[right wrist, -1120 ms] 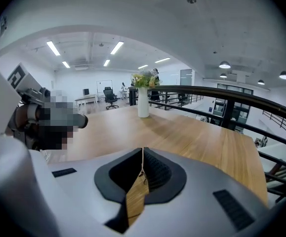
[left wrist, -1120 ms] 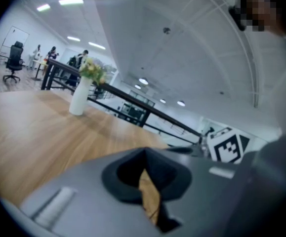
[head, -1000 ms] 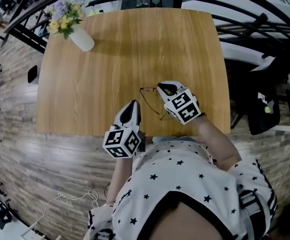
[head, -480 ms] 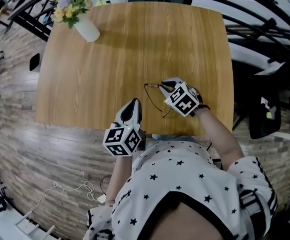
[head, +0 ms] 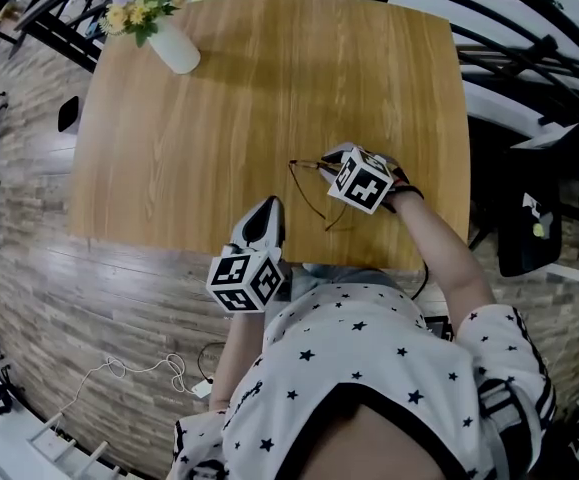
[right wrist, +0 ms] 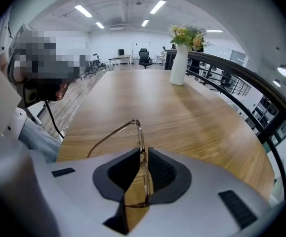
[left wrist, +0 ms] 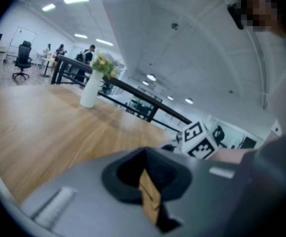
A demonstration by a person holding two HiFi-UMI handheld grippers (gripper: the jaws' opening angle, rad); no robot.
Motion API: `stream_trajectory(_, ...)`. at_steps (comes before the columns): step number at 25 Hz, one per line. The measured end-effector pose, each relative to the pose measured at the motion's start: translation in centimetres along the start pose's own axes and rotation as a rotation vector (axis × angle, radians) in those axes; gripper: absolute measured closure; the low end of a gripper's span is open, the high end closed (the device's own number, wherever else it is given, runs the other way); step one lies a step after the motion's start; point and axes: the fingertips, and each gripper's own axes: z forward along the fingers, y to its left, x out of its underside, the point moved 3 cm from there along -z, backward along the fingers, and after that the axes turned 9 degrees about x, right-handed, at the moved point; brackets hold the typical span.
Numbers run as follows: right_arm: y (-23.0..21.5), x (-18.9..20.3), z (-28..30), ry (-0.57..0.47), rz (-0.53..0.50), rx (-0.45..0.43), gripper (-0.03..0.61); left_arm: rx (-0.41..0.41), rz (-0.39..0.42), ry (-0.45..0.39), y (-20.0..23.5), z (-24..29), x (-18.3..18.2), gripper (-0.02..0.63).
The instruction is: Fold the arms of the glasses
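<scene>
- Looks steeply down on a wooden tabletop [head: 219,98], with a person in a star-print top at its near edge and a claw in each hand.
- Grips the glasses [right wrist: 140,132] in the right claw [head: 327,161], pads pinched on the thin front rim.
- Places the glasses low over the near right part of the tabletop, just beside the right hand; cannot tell whether the frame touches the wood.
- Holds the front rim on edge, running straight away along the claw's line in the right gripper view.
- Shows one arm of the glasses unfolded, curving from the far hinge back towards the person.
- Leaves the other arm too thin and too hidden by the claw to judge.
- Tilts the right claw down towards the wood.
- Sets the left claw [head: 265,208] over the near edge of the tabletop, left of the glasses and apart from them.
- Closes the left claw on nothing, jaws together with only a sliver of wood showing between.
- Stands a white vase [head: 176,48] of flowers [head: 139,3] at the far left corner, well apart from both claws.
</scene>
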Motion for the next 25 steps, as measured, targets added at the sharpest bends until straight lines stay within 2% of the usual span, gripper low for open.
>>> stream_trajectory(4, 0.3, 0.1, 0.8, 0.037, -0.058, -0.03, 0.557, -0.009, -0.006, 0.003, 0.2, -0.3, 0.2, 0.607)
stream_trajectory(10, 0.5, 0.1, 1.5, 0.055, -0.091, -0.038, 0.557, -0.012, -0.013, 0.016, 0.3, -0.3, 0.7, 0.607)
stream_trajectory(17, 0.4, 0.2, 1.5, 0.056, -0.101, -0.038, 0.558, -0.006, -0.012, 0.018, 0.1, 0.3, 0.5, 0.607)
stream_trajectory(25, 0.3, -0.4, 0.2, 0.004, -0.045, 0.017, 0.558, 0.005, 0.002, 0.004, -0.2, 0.6, 0.0, 0.607)
